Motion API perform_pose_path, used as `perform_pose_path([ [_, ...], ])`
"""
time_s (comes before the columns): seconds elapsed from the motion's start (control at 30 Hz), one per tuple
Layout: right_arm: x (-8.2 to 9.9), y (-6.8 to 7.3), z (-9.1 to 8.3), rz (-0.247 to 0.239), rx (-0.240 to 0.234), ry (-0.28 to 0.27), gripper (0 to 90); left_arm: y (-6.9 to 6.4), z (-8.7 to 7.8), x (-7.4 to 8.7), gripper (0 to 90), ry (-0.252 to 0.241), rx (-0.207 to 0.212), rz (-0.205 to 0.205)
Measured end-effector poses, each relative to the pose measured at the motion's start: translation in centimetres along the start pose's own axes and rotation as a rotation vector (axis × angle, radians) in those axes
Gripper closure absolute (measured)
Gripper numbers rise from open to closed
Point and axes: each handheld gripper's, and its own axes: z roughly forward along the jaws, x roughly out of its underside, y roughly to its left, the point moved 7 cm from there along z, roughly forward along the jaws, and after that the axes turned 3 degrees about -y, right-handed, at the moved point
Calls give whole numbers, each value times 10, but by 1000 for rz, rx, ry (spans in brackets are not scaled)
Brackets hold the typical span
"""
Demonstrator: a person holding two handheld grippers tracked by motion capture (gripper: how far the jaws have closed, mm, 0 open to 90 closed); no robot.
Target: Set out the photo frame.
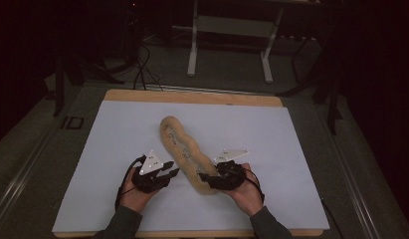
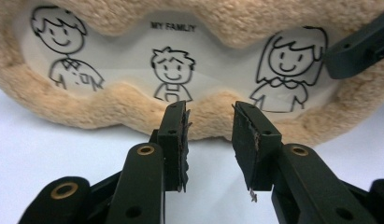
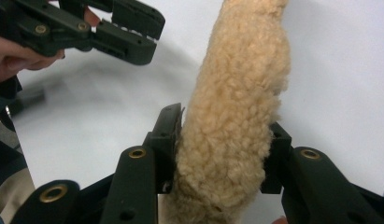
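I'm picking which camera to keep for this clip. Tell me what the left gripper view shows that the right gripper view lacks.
The left gripper view shows the printed face of the plush frame: three cartoon figures under the words MY FAMILIY, with the left claw open just short of its edge. The right gripper view instead shows the frame edge-on, the right claw shut on it, plus the person's hand. Both show the fuzzy tan frame, the white mat and the other claw.

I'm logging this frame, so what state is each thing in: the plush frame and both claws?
Plush photo frame: lying flat on the white sheet, picture side up, near end gripped.
Drawing insert: in place, reads MY FAMILIY.
Right claw: shut on the plush photo frame's near end.
Left claw: open, nothing between its jaws, just short of the frame's edge.
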Motion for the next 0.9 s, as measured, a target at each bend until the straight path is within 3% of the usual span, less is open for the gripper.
perform_pose_path([
  [0.33,0,2,-2,-32,-13,-1,640,17,-8,0,657,-11,-64,-39],
  [0.67,1,1,-4,-63,-25,1,653,46,-23,2,663,-43,-196,-77],
  [0.9,1,2,-6,-84,-32,7,657,68,-30,4,662,-78,-247,-127],
])
